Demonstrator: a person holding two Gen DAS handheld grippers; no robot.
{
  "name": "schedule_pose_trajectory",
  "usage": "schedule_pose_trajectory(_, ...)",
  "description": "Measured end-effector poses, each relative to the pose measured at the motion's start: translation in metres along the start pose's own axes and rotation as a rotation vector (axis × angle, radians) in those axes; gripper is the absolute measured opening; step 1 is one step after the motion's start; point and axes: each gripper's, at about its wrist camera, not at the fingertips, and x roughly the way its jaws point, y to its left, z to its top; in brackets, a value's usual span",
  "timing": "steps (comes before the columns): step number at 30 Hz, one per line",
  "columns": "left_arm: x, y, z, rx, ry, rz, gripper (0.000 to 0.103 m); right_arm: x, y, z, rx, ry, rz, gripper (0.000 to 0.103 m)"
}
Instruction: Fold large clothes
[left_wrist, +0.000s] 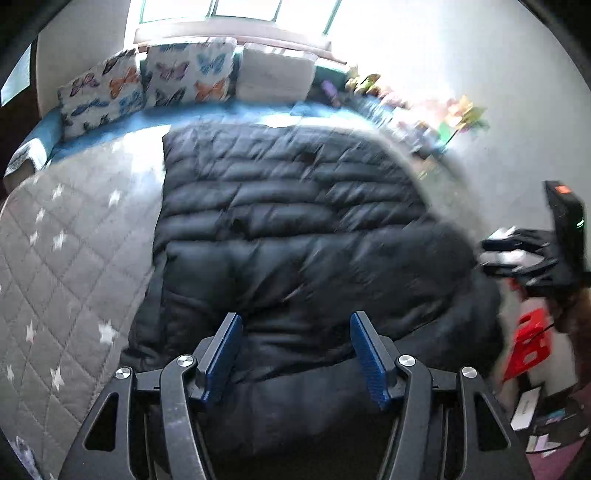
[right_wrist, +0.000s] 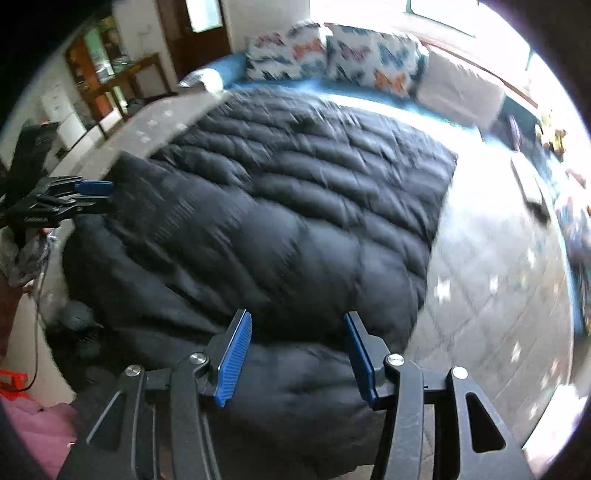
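**A:** What lies in front of the two grippers?

**B:** A black quilted coat (left_wrist: 295, 221) spread flat on a bed. Under it is a grey quilt (left_wrist: 66, 266) stitched in diamonds with white stars. The coat runs from the near edge of the bed up toward the head, where a strip of blue sheet (left_wrist: 122, 127) shows.

**A:** What is at the head of the bed?

**B:** Two butterfly pillows (left_wrist: 188, 72) stand against the wall, and a plain white cushion (left_wrist: 275, 75) stands beside them. A bright window is above them.

**A:** Where is the left gripper?

**B:** The left gripper (left_wrist: 295, 354) points down over the near part of the coat. Its blue pads (left_wrist: 223, 362) stand apart with puffy fabric bulging up between them. I cannot tell whether the pads press on the cloth.

**A:** And the right gripper?

**B:** The right gripper (right_wrist: 297, 356) sits the same way over the coat's near part, closer to the side where grey quilt shows bare. Its jaws are spread with black fabric between them; whether it grips is unclear. Both views are blurred.

**A:** Anything else nearby?

**B:** Colourful toys (left_wrist: 458, 114) line the far right edge of the bed. A red stool (left_wrist: 532, 343) is on the floor beside the bed.
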Motion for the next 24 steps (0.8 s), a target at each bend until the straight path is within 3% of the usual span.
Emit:
schedule_pose_trajectory(3, -0.013, -0.021, 0.011, 0.067, -0.055, 0.007, 0.065, -0.004, 0.020, 0.019, -0.059, -0.043, 0.025, 0.057)
schedule_pose_trajectory(6, 0.010, -0.022, 0.011, 0.094, 0.012, 0.024, 0.065, 0.020, 0.035, 0.029, -0.095, -0.010, 0.042, 0.057)
schedule_pose_trajectory(8, 0.040, -0.011, 0.002, 0.080, 0.098, 0.036, 0.064, 0.040, 0.037, 0.025, -0.106, 0.041, 0.028, 0.057)
schedule_pose_trajectory(9, 0.046, -0.008, -0.004, 0.077, 0.099, 0.018, 0.064, 0.058, 0.035, 0.017, -0.111, 0.086, 0.017, 0.057)
schedule_pose_trajectory(11, 0.052, -0.005, -0.011, 0.097, 0.067, 0.013, 0.065, 0.071, 0.030, 0.005, -0.101, 0.073, 0.034, 0.057)
schedule_pose_trajectory(14, 0.053, -0.009, -0.011, 0.106, 0.081, 0.039, 0.064, 0.073, 0.028, 0.001, -0.087, 0.057, 0.036, 0.057)
schedule_pose_trajectory(17, 0.034, -0.014, -0.009, 0.099, 0.079, 0.032, 0.064, 0.053, 0.037, 0.002, -0.148, 0.032, -0.022, 0.057)
schedule_pose_trajectory(19, 0.012, -0.018, -0.014, 0.101, 0.063, 0.005, 0.064, 0.031, 0.046, -0.003, -0.173, -0.004, -0.007, 0.057)
schedule_pose_trajectory(24, -0.050, -0.053, -0.047, 0.128, 0.038, -0.086, 0.065, -0.017, 0.078, -0.042, -0.376, -0.050, -0.059, 0.065)
